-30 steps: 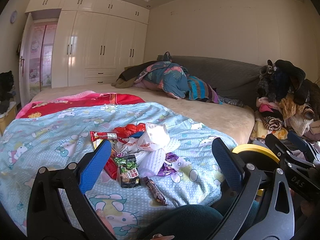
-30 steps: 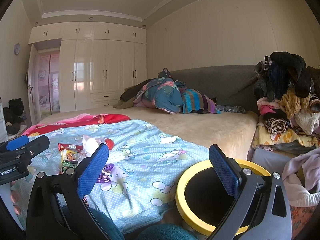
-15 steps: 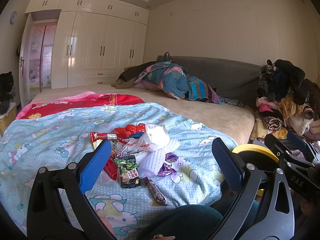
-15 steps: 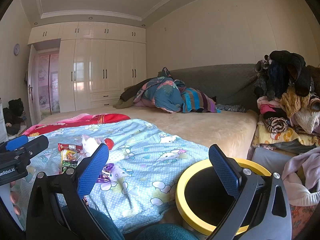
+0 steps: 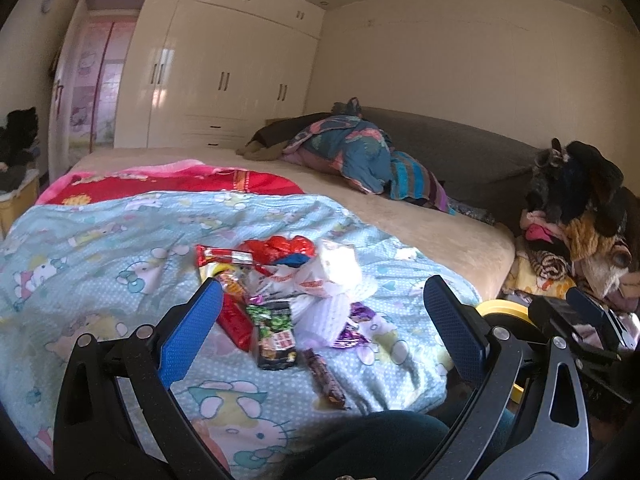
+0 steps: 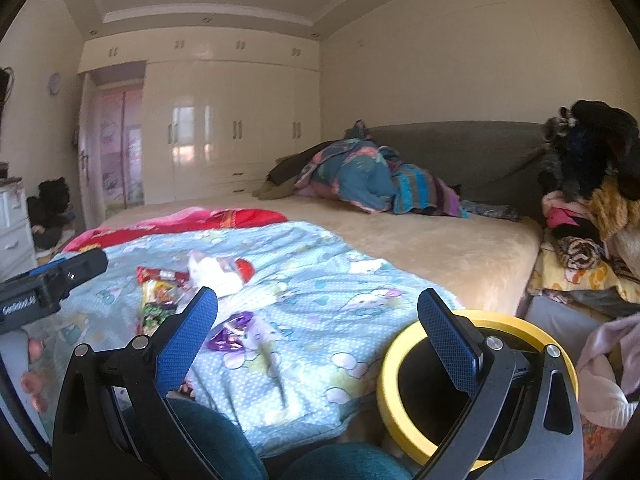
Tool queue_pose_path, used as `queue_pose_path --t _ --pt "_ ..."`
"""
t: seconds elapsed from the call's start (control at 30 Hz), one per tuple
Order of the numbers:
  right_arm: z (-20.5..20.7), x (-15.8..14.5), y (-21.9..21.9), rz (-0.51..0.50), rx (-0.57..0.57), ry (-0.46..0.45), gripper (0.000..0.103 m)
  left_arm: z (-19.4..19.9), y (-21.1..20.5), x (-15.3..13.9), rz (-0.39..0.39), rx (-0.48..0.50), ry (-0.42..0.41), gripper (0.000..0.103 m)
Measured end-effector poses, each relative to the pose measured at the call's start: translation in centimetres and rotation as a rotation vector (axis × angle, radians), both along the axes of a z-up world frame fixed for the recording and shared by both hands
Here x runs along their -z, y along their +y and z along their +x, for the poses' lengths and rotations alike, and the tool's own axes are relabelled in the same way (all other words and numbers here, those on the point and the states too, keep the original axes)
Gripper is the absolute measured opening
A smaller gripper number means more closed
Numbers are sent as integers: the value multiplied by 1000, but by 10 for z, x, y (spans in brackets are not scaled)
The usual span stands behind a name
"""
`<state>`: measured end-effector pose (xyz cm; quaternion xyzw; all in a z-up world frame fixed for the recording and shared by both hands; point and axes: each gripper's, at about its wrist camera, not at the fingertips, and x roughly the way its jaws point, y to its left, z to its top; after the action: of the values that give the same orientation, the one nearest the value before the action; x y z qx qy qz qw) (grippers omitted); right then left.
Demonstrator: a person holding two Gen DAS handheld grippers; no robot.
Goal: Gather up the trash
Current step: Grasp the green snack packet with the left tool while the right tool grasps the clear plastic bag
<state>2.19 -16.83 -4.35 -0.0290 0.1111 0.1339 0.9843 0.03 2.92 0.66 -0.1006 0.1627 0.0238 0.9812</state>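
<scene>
A heap of trash lies on the blue cartoon blanket (image 5: 100, 248): red snack wrappers (image 5: 276, 246), a white plastic bag (image 5: 332, 268), a green-black packet (image 5: 274, 336), a purple foil wrapper (image 5: 352, 328) and a brown bar wrapper (image 5: 326, 378). My left gripper (image 5: 320, 336) hovers open just short of the heap, holding nothing. A yellow-rimmed black bin (image 6: 404, 360) stands at the bed's foot. My right gripper (image 6: 318, 342) is open and empty above the blanket's edge, its right finger over the bin rim. The same trash (image 6: 168, 292) appears at left in the right wrist view.
A beige bed (image 5: 420, 220) holds a red blanket (image 5: 180, 184) and bundled bedding (image 5: 352, 152) by the grey headboard. A clothes pile (image 5: 572, 216) rises at right. White wardrobes (image 5: 220, 80) line the far wall. A person's teal-clad knees (image 6: 208, 440) are below.
Both views have shifted slightly; the right gripper has drifted a little left and blurs with motion. Both grippers stay open and the trash heap has not moved.
</scene>
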Motion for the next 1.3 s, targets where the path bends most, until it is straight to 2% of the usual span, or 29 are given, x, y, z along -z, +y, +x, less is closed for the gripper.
queue_pose_path --t 0.4,0.63,0.73,0.8,0.83,1.1,1.2,1.3 --pt "29 2 60 -100 -291 170 97 4 48 6 -18 -107 19 92" --pt "47 12 87 -158 -400 288 97 12 83 16 -43 -157 80 93" --pt "60 21 95 -180 -428 341 96 15 96 27 -80 -147 118 92" --pt "69 25 98 -184 -435 374 83 17 102 34 -93 -140 142 92" --pt "73 27 98 -182 -430 379 81 20 102 37 -90 -142 159 92" --pt "113 20 97 -105 -367 344 81 38 85 60 -113 -48 234 91" --pt "132 15 97 -62 -343 342 83 48 74 66 -122 -4 264 85" --pt "151 14 100 -37 -337 368 83 58 65 75 -140 27 307 74"
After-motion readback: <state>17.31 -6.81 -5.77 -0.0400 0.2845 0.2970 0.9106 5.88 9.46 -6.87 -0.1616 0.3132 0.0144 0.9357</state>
